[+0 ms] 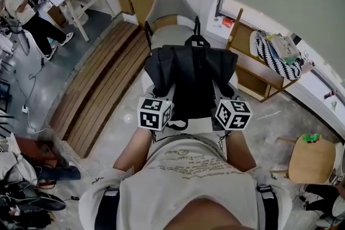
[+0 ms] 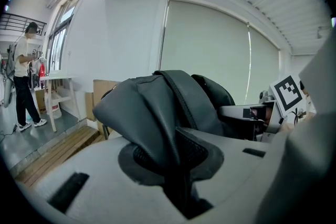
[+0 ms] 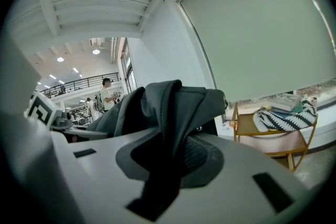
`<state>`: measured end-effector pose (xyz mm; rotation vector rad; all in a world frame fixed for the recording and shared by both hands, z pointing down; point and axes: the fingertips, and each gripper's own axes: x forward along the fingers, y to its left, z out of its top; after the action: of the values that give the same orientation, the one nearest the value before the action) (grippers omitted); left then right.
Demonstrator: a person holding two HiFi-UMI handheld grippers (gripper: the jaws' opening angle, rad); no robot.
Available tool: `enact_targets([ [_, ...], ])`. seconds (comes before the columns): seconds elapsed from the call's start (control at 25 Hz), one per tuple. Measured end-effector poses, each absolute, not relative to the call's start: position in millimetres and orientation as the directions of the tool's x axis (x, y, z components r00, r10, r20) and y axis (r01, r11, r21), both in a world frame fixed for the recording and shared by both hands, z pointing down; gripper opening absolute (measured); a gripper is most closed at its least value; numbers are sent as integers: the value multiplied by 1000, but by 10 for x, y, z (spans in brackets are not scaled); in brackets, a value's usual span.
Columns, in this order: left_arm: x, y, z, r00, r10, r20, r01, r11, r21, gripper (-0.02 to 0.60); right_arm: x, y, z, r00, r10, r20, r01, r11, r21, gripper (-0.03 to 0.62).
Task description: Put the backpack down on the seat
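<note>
Two tools [image 1: 165, 93] [image 1: 221, 91], backpack [image 1: 191, 75] fabric within each

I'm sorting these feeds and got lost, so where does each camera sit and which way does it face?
Head view: on the person's head, looking steeply down at the backpack and chair; torso and forearms show.
Left gripper view: on the left gripper, looking along its jaws, shut on the backpack, toward the blind.
Right gripper view: on the right gripper, jaws shut on the backpack, facing the shelf.
Shared: all show the backpack; both gripper views, the blind.
</note>
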<state>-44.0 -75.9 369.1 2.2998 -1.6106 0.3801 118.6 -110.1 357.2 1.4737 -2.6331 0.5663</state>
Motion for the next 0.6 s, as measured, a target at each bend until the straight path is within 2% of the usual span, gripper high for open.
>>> enact_targets([
  [0.6,-569,-1077,4070,365,-797,481,-930,-336,150,71,1051,-1357,3952,-519,-785,337,-847,419,-328,92],
])
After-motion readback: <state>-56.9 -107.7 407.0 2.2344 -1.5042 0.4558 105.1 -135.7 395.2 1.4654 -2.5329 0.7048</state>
